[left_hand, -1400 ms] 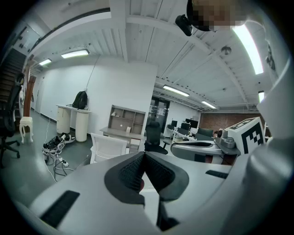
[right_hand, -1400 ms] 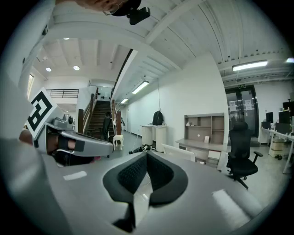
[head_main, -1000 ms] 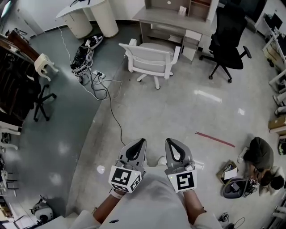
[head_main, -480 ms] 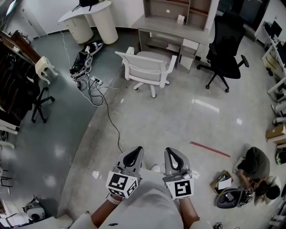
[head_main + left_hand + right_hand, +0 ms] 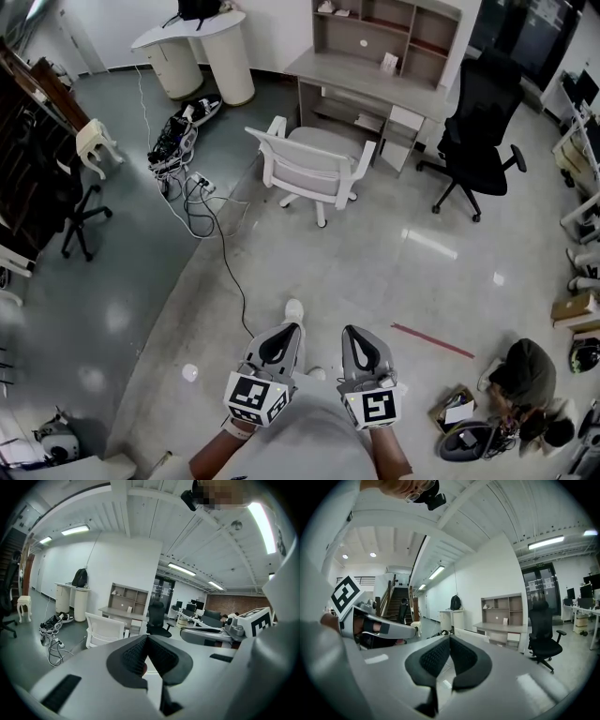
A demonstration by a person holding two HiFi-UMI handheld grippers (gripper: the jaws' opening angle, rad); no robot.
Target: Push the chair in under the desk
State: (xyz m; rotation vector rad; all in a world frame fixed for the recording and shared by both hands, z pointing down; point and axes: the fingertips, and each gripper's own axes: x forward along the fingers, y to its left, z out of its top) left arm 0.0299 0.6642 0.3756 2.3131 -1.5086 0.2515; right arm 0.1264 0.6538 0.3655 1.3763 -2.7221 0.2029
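Observation:
A white swivel chair [image 5: 314, 170] stands pulled out from the grey desk [image 5: 361, 86], its back towards me; it also shows as the white chair [image 5: 105, 631] in the left gripper view. Both grippers are held side by side low in the head view, far short of the chair. My left gripper [image 5: 292, 326] is shut with nothing in it, and my right gripper [image 5: 349, 329] is shut and empty too. The desk [image 5: 499, 627] carries a shelf unit on top.
A black office chair [image 5: 480, 127] stands right of the desk. Cables and a power strip [image 5: 194, 178] trail over the floor at the left. A round white counter [image 5: 192, 42] is at the back left. A person [image 5: 523, 375] crouches by bags at the lower right.
Both grippers have moved forward together towards the white chair, staying shut. The chair and desk now sit lower in the head view.

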